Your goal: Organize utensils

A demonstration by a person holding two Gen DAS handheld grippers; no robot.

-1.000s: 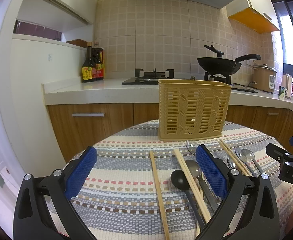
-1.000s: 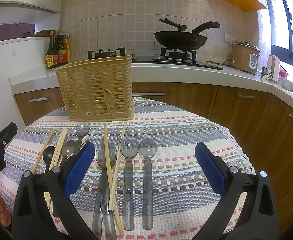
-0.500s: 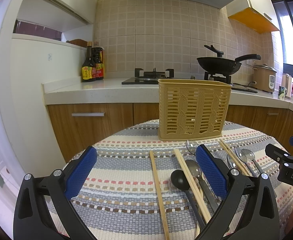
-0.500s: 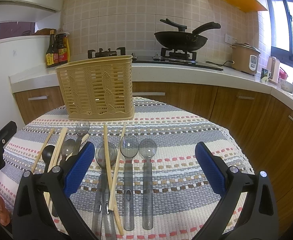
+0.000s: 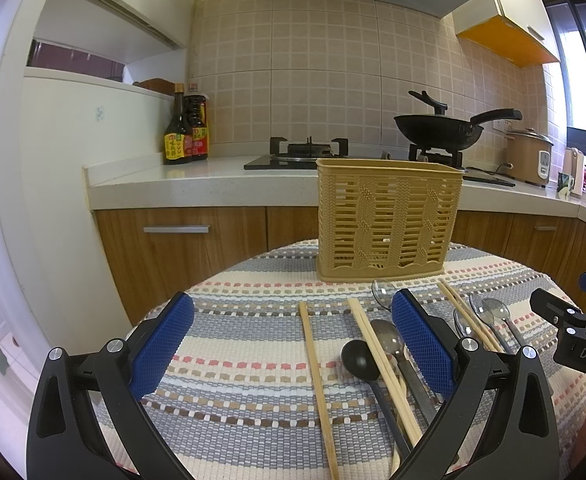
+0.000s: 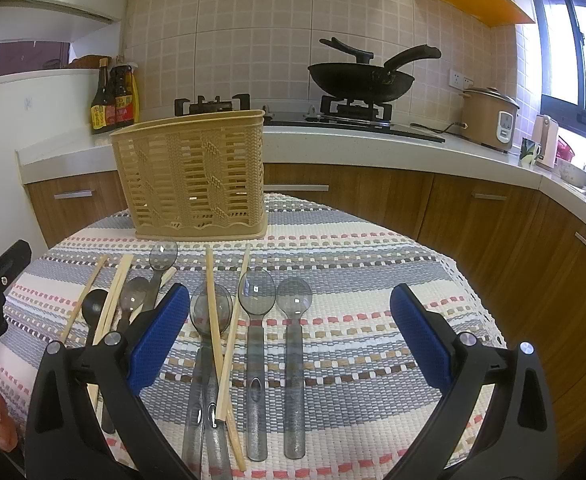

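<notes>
A: Utensils — location? Spoons point(image 6: 294, 300) and chopsticks point(image 6: 213, 300) lie loose on the table point(image 6: 373, 264), all in front of the basket point(image 6: 191, 180). The basket stands upright at the far side; through its slats it looks empty, so no item appears sorted yet.

B: Gripper state?

A: Left gripper point(image 5: 293, 354) — jaws spread wide, holding nothing, above the single chopstick point(image 5: 313, 364) and black spoon point(image 5: 357, 356). Right gripper point(image 6: 285, 336) — also spread, empty, with the clear spoons between its pads point(image 6: 419, 340).

B: Failure modes from here?

A: Three, as a judgement.
1. Double pick. One chopstick lies across a clear spoon point(image 6: 209, 312), and near the left gripper a chopstick pair rests against the grey spoon point(image 5: 387, 338). Closing on either stack would likely lift or drag two items.
2. Slip. Chopsticks are thin and lie flat on woven cloth; pads may close over one without catching it, or roll it sideways.
3. Basket tip. The basket looks light. A utensil striking its rim instead of dropping inside could push it back or over.

B: And the grippers themselves?

A: They sit near each other at the table's middle. Simultaneous reaches for neighbouring items risk a collision.
</notes>
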